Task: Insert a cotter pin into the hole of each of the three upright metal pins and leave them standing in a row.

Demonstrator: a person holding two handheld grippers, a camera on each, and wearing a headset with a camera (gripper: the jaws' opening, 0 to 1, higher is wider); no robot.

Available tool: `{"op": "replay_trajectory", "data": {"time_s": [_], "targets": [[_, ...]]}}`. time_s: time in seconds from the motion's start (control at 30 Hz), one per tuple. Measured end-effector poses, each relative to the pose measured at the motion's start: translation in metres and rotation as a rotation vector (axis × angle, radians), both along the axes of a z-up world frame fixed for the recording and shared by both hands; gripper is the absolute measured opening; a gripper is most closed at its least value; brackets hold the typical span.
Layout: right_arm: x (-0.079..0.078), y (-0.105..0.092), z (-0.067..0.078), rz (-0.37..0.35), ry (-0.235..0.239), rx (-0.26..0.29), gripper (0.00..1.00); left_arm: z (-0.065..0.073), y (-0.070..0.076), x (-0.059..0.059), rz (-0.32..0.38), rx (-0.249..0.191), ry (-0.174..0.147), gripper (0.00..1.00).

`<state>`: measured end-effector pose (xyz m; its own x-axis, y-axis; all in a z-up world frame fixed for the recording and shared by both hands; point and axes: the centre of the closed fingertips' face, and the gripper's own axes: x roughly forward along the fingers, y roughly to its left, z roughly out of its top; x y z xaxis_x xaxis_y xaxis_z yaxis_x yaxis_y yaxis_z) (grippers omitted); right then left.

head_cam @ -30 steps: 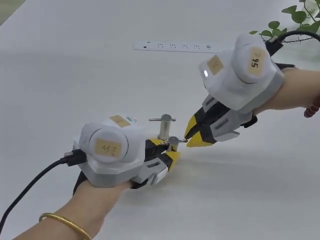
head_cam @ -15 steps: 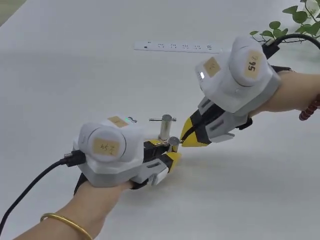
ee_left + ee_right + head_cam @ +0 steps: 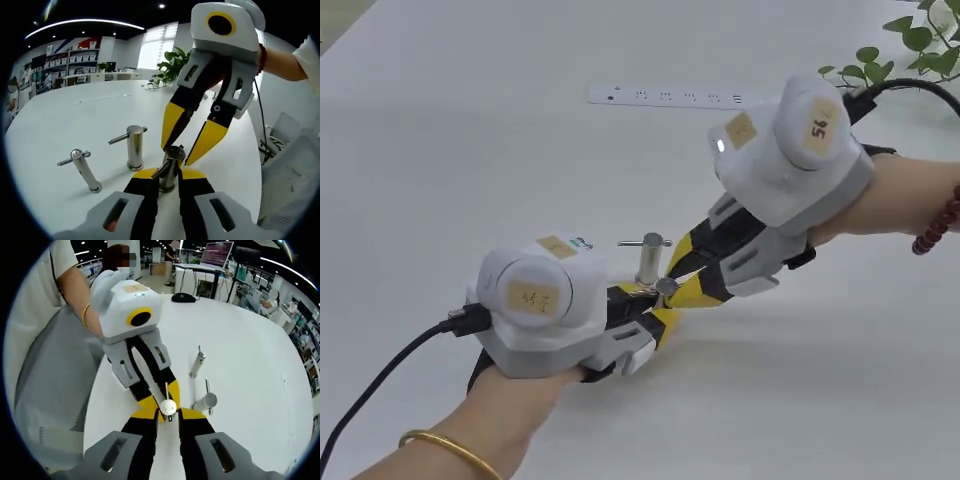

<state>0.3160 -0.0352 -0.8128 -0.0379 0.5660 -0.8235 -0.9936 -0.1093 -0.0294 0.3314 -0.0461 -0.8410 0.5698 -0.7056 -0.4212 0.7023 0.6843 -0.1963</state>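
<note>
Surface: plain white worktop (image 3: pixel 470 130), carrying one long white power strip (image 3: pixel 670 96), with a green leafy plant (image 3: pixel 920 40) cut off at its far right edge.
Room: bright open office with white storage shelves (image 3: pixel 75 57) behind.
Upright pins, three, in a row:
- left silver metal pin (image 3: pixel 86 171) looks tilted, but through the fisheye I cannot tell.
- middle silver metal pin (image 3: pixel 134 148) stands upright and free.
- right silver metal pin (image 3: pixel 170 165) has its base hidden, and my left hand-held gripper (image 3: pixel 169 175) is clamped on its lower shaft.

Thin cotter pin (image 3: pixel 119 138): three, one through each head.
Hand-held grippers, two: my right hand-held gripper (image 3: pixel 178 154) has its jaws apart, astride the right pin's head.
</note>
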Motion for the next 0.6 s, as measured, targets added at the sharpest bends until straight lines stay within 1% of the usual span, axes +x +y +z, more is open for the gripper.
{"op": "replay_trajectory", "data": {"time_s": [0.17, 0.23, 0.37, 0.6], "targets": [[-0.0031, 0.0040, -0.0043, 0.011, -0.007, 0.018, 0.18, -0.0003, 0.0002, -0.0005, 0.000, 0.000, 0.003, 0.13], [-0.0013, 0.0052, -0.0067, 0.023, -0.024, 0.025, 0.17, -0.0011, 0.0007, -0.0010, 0.001, 0.003, 0.008, 0.13], [0.0000, 0.0060, -0.0077, 0.019, -0.027, 0.030, 0.16, -0.0024, 0.0013, -0.0010, 0.004, 0.010, 0.013, 0.13], [0.0004, 0.0071, -0.0075, 0.002, -0.022, 0.038, 0.14, -0.0032, 0.0016, -0.0008, 0.000, 0.018, 0.013, 0.13]]}}
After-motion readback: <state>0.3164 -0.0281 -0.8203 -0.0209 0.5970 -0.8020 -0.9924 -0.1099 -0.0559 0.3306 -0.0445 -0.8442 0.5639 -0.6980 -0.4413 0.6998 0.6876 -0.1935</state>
